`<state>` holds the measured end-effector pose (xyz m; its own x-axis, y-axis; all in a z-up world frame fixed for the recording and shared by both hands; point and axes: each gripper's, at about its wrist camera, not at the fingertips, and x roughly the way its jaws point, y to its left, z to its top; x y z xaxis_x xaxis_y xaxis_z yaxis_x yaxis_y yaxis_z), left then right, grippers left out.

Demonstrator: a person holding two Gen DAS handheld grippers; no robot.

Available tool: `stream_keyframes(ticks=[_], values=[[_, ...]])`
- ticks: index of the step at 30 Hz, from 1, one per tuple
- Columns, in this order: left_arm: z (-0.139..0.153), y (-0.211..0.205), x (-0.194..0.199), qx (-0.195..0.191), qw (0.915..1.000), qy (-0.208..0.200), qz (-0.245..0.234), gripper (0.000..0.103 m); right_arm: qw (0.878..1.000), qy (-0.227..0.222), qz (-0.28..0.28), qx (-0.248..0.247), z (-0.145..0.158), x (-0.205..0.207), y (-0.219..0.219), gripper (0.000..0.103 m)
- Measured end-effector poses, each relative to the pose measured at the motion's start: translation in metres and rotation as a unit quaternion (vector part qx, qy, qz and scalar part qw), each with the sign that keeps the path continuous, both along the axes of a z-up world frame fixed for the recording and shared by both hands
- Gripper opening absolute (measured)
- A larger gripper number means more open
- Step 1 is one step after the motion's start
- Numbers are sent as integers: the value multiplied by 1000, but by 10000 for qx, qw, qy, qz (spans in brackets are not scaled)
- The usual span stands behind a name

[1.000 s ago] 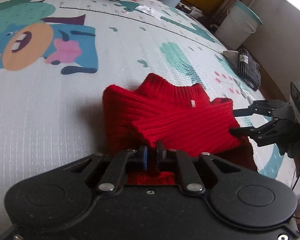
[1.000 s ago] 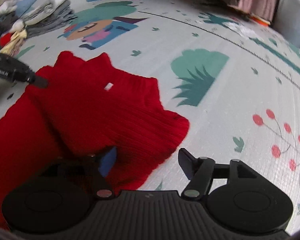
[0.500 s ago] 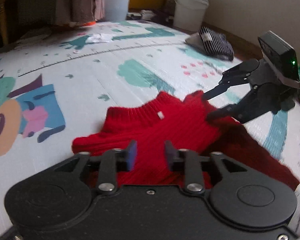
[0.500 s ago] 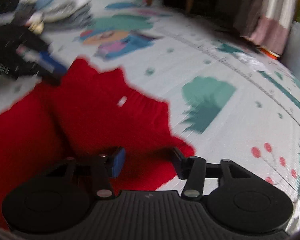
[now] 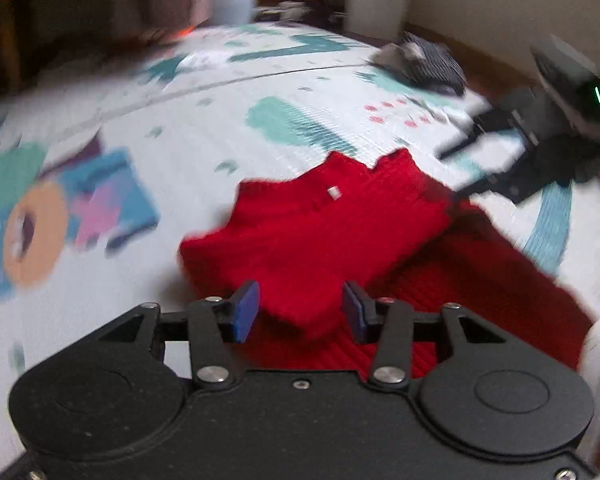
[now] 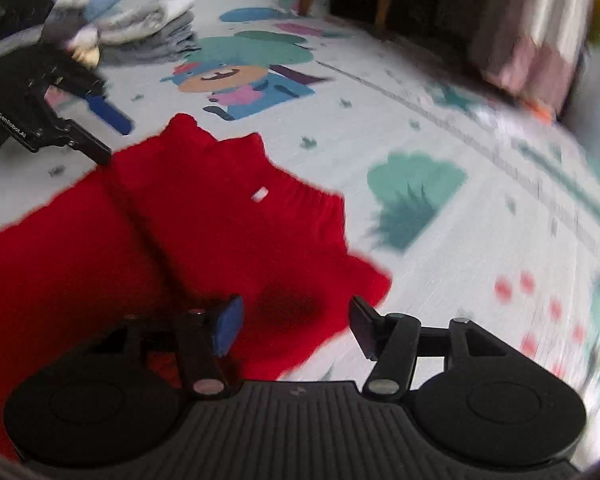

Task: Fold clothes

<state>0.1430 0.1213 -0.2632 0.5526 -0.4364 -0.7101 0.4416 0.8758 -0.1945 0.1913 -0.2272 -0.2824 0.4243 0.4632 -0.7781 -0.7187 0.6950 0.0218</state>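
A red ribbed sweater (image 5: 320, 232) lies on the play mat with its sleeves folded across its body and a white label at the collar. My left gripper (image 5: 300, 308) hovers open over the sweater's near folded edge, with red knit below its blue pads but not pinched. From the right wrist view the left gripper (image 6: 108, 136) sits at the sweater's (image 6: 204, 232) far left corner. My right gripper (image 6: 294, 324) hangs over the sweater's near right corner; its jaws are opening and the pads do not press the cloth. The right gripper (image 5: 456, 172) shows blurred at the sweater's right shoulder.
The cartoon-printed play mat (image 5: 220, 120) covers the floor. A dark striped garment (image 5: 432, 64) lies at its far edge, near two white buckets (image 5: 376, 4). A pile of folded grey and white clothes (image 6: 152, 28) sits far left. A curtain (image 6: 540, 40) hangs far right.
My left gripper, shut on the sweater's near edge a second ago, has let go, opened and drawn up and back. The right gripper has lifted a little off the sweater's corner.
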Motion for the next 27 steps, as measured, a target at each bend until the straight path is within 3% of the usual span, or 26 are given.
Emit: stream_keyframes(ticks=[2, 6, 7, 8, 9, 10, 11, 14, 19, 22, 24, 27], values=[[-6, 23, 2, -594, 9952, 502, 591, 48, 9954, 580, -625, 427, -2, 6, -17, 59], [-29, 50, 19, -1840, 9603, 1383, 1578, 53, 9632, 1505, -1796, 1317, -12, 35, -43, 59], [-33, 49, 25, -2053, 9530, 1510, 1642, 58, 9585, 1590, -1902, 1408, -15, 43, -44, 59], [-36, 45, 30, -2033, 9520, 1544, 1687, 59, 9578, 1631, -1938, 1359, -18, 49, -40, 59], [-37, 40, 35, -1877, 9547, 1527, 1731, 59, 9595, 1642, -1945, 1205, -22, 54, -35, 55], [-38, 35, 39, -1720, 9572, 1508, 1775, 54, 9625, 1622, -1896, 1067, -26, 57, -28, 37], [-39, 27, 43, -1508, 9620, 1459, 1747, 35, 9665, 1574, -1793, 942, -29, 57, -21, 31], [-36, 13, 55, -1125, 9755, 1240, 1430, 25, 9732, 1345, -1686, 794, -31, 60, -4, 30], [-37, 28, 94, -1053, 9747, 1235, 1539, 24, 9803, 903, -1652, 606, -30, 92, 9, 26], [-35, 33, 110, -908, 9746, 1258, 1618, 38, 9775, 868, -1841, 551, -28, 114, 14, 34], [-16, 32, 98, -640, 9844, 793, 1433, 42, 9832, 646, -1630, 509, -15, 106, 19, 34], [15, 20, 51, -164, 9990, -52, 413, 42, 9972, 133, -667, 295, 8, 62, 25, 34]])
